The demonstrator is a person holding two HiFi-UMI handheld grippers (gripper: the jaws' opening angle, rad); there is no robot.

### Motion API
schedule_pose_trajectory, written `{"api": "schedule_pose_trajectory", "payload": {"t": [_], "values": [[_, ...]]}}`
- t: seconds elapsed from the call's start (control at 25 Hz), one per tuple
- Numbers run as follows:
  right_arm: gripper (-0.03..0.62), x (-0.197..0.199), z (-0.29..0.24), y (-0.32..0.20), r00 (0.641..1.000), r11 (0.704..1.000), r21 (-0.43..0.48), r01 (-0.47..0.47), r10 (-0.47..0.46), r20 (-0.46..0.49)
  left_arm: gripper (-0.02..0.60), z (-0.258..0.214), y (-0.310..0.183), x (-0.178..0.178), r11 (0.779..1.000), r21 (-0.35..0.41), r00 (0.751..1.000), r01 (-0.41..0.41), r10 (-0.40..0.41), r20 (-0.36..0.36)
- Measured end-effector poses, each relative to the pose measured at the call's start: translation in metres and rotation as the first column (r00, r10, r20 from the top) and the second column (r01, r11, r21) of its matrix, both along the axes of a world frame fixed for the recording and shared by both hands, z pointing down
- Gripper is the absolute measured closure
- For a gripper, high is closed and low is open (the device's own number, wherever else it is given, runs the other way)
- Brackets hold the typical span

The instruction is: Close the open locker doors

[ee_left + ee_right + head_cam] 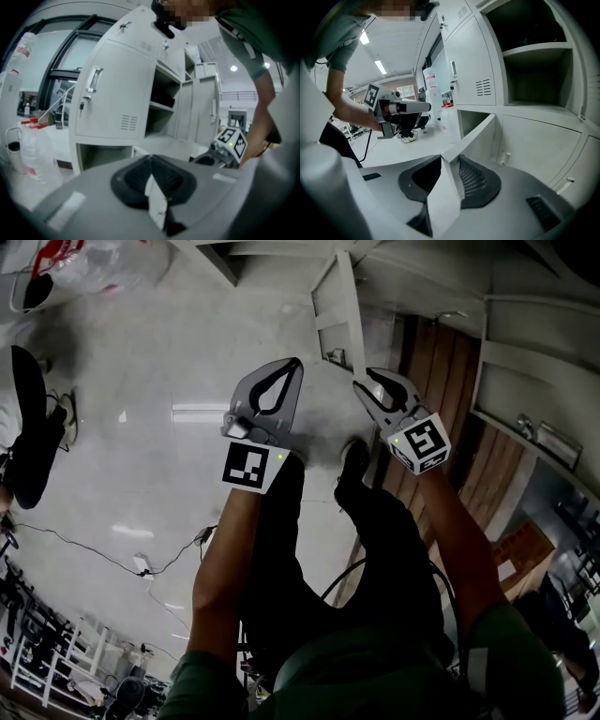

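Observation:
The white lockers (471,70) stand in front of me, with an open upper compartment (534,70) on the right. A low locker door (342,310) swings out into the room; in the right gripper view this low door (480,133) runs straight down to my jaw tips. My right gripper (361,382) (443,160) sits at that door's free edge, jaws slightly apart. Whether the pads touch the edge is not clear. My left gripper (298,362) (150,158) is shut and empty, held out from the lockers (108,89), which show open shelves (161,103).
A further open door (201,108) hangs beside the shelves. Plastic bottles (35,150) stand on the floor to the left of the lockers. A cable (94,554) trails over the glossy floor. Wooden panelling (441,362) lies under the right-hand lockers.

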State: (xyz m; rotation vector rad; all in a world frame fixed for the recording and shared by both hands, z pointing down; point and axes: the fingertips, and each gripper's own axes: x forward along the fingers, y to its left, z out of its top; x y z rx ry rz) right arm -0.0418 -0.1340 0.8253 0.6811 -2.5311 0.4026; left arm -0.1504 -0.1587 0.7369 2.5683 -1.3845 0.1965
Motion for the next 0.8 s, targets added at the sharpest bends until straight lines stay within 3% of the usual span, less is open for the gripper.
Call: {"api": "schedule_pose_trajectory", "payload": {"t": [0.4, 0.8], "values": [[0.503, -0.11, -0.003, -0.002, 0.995, 0.995, -0.018, 0.095, -0.094, 0.044, 0.581, -0.004, -0.009, -0.073, 0.994, -0.014, 0.994, 0.11, -0.11, -0.001], [0.508, -0.189, 0.002, -0.058, 0.993, 0.993, 0.018, 0.115, -0.116, 0.002, 0.58, -0.011, -0.022, -0.147, 0.98, -0.018, 0.98, 0.198, -0.198, -0.005]]}}
